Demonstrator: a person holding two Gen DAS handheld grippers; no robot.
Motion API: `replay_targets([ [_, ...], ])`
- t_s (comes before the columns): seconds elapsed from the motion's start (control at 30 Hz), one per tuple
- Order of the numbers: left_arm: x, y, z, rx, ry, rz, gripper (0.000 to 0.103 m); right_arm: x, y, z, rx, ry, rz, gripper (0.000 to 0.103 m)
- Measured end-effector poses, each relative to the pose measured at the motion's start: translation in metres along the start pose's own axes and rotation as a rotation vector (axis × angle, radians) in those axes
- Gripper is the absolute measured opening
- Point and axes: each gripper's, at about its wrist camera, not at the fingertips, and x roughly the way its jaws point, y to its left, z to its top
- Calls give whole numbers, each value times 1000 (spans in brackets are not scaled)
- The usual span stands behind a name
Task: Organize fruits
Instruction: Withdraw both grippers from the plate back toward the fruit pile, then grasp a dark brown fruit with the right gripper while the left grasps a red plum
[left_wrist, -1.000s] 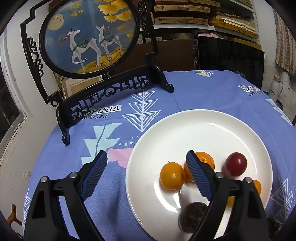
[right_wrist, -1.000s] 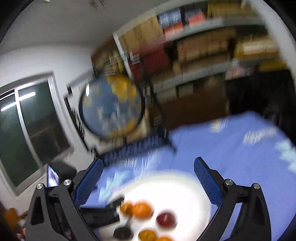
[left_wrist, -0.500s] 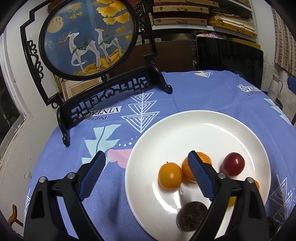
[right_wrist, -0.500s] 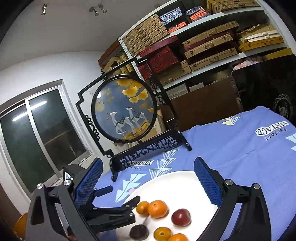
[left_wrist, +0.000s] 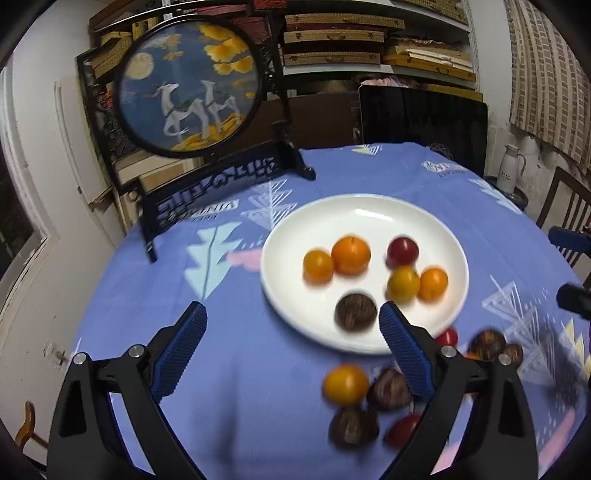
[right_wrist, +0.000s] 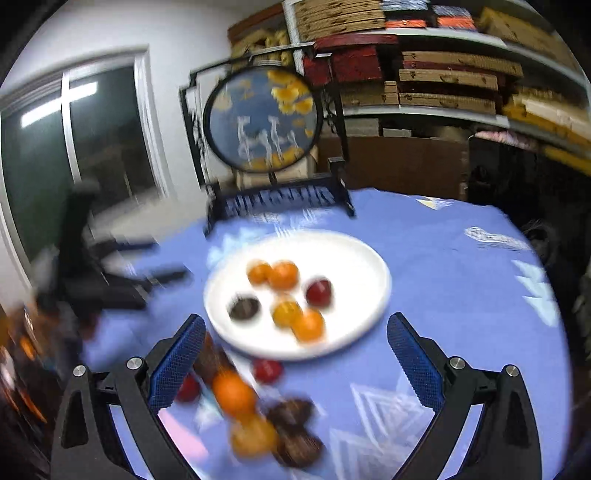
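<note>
Pulling back from the plate (left_wrist: 424, 221), the left claw (left_wrist: 291, 339) now takes in far more of the desk (left_wrist: 258, 369) than a second ago: its jaws stand wide apart and hold nothing, and the loose fruit it could not see then lies near its right finger (left_wrist: 402, 350). A yellow-orange fruit (left_wrist: 345, 384), two dark brown ones and small red ones sit on the blue cloth just off the plate's near rim. Six pieces rest on the plate, among them a dark brown fruit (left_wrist: 356, 311) and a red one (left_wrist: 402, 251).

Further right, the right claw (right_wrist: 295, 362), a second ago tilted up toward the shelves, now looks down over the plate (right_wrist: 369, 258) and an orange fruit (right_wrist: 234, 393) on the cloth, jaws wide and empty. Both views are blurred by motion. Judging from this, the sorting is about half done and another pickup is next.
</note>
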Motion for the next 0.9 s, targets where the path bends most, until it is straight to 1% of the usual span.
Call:
replay_targets([
  [0.03,-5,1,-4,3,2,2,92,-6,2,-11,-37,34,-29,99],
  [0.1,-19,-1,-16,12,9,-14,92,-8,1,-29,-54,89,-50,99],
  [0.2,-33,-15,-35,45,30,-76,92,-5,4,-52,-54,175,-31,99],
  [0.3,-36,-37,-54,94,67,-111,92,1,13,-69,-106,224,-39,98],
  [0.4,-38,-58,-75,133,100,-156,92,13,20,-77,-160,279,-61,90],
  [0.47,-34,-67,-87,140,123,-180,92,20,21,-78,-195,301,-65,81],
  [0.5,-31,-70,-91,142,138,-189,91,24,20,-78,-207,314,-71,78],
  [0.53,-26,-73,-94,138,159,-194,85,29,19,-78,-212,332,-73,74],
  [0.6,-17,-74,-94,111,189,-207,81,42,17,-77,-204,370,-60,74],
  [0.63,-12,-76,-93,94,198,-209,80,49,16,-78,-195,385,-53,67],
  [0.67,-8,-77,-91,82,197,-206,79,52,15,-77,-186,395,-28,52],
  [0.7,-5,-78,-89,73,195,-206,78,51,14,-76,-173,394,4,42],
  [0.77,2,-79,-84,52,200,-210,71,49,15,-77,-176,396,2,42],
  [0.8,5,-79,-83,47,203,-210,64,46,15,-79,-180,395,11,42],
  [0.83,9,-79,-81,36,213,-206,54,43,16,-81,-180,393,17,42],
  [0.9,20,-78,-81,9,247,-195,40,35,13,-85,-163,389,21,42],
])
